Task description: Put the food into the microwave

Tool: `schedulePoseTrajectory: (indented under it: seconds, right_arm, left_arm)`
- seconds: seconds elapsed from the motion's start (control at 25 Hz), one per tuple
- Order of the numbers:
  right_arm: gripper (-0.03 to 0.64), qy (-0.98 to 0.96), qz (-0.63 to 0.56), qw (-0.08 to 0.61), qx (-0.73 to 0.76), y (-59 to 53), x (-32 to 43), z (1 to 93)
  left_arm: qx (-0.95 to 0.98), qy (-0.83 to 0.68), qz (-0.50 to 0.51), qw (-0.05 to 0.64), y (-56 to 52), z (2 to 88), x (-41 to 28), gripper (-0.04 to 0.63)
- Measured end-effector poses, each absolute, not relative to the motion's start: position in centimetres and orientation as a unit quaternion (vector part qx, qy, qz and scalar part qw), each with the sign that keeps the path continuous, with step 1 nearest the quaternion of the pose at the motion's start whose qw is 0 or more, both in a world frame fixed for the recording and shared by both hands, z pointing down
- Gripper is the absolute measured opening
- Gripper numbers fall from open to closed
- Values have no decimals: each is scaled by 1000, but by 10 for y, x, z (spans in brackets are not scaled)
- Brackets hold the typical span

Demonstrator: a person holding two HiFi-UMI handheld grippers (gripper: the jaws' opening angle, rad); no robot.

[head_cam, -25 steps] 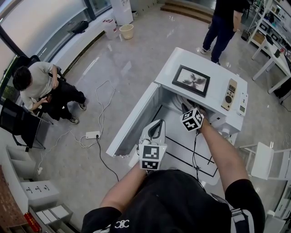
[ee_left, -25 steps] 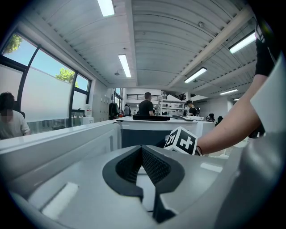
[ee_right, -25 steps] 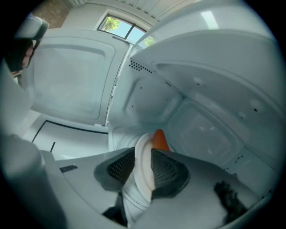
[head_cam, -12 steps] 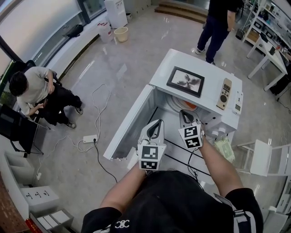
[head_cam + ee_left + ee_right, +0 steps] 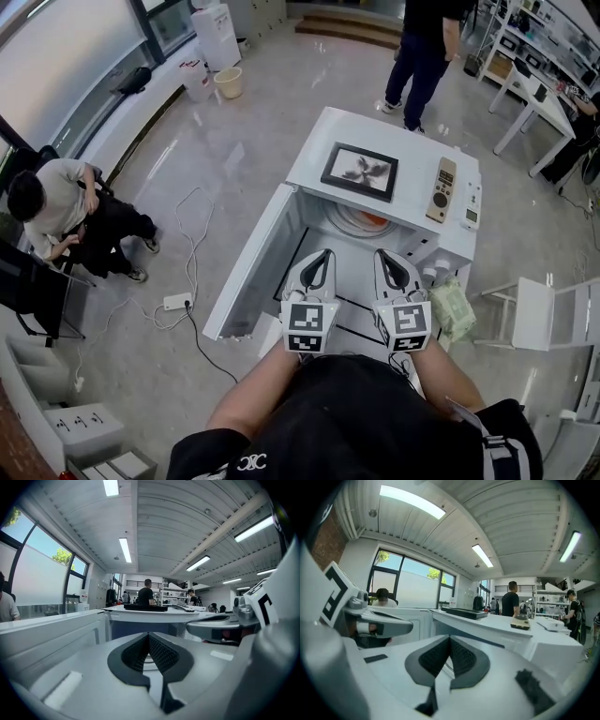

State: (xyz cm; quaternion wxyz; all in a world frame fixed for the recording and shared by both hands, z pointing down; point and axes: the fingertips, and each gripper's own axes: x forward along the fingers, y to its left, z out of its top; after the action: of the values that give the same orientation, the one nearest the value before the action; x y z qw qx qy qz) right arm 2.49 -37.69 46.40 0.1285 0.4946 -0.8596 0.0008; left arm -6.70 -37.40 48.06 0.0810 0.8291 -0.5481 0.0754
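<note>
The white microwave (image 5: pixel 448 246) stands with its door (image 5: pixel 246 270) swung open to the left. Inside on the turntable lies a plate with orange food (image 5: pixel 364 222). My left gripper (image 5: pixel 319 257) and right gripper (image 5: pixel 388 259) hover side by side just in front of the opening, apart from the plate. Both are shut with nothing between the pads. In the left gripper view the left gripper (image 5: pixel 149 637) points level at the microwave. The right gripper (image 5: pixel 450 642) looks the same way in its own view.
A black picture frame (image 5: pixel 359 172) and two remotes (image 5: pixel 438 189) lie on the microwave's top. A greenish packet (image 5: pixel 453 309) and a white chair (image 5: pixel 539 314) are at the right. A person sits at the left (image 5: pixel 56 211), another stands beyond (image 5: pixel 422 52). A power strip (image 5: pixel 176 302) lies on the floor.
My right gripper has drawn back out of the microwave, risen, shut, and now sits level beside the left one. The plate of food stays inside.
</note>
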Motion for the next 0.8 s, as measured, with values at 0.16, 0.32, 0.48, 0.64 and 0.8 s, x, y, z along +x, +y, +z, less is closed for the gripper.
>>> schedulePoseTrajectory:
  seconds: [0.16,0.32,0.48,0.64,0.8]
  right_arm:
    - [8,-853,-6,107,511,-359,45,453]
    - [8,-843,-1,102,528,-358,57,452]
    - [6,-842,18,109,529,-357,62,458]
    - [6,-839,40,111,531,-353,66,465]
    - [6,-840,49,116,527,-350,67,468]
  left_arm:
    - [833,-542,74,79,-371,478,-62,9]
    - [834,-542,71,78,-371,477,-60,9]
    - [835,-539,72,79,-369,479,-54,9]
    - [838,-535,71,78,-368,479,-48,9]
    - [839,-534,71,82,-367,480,-46,9]
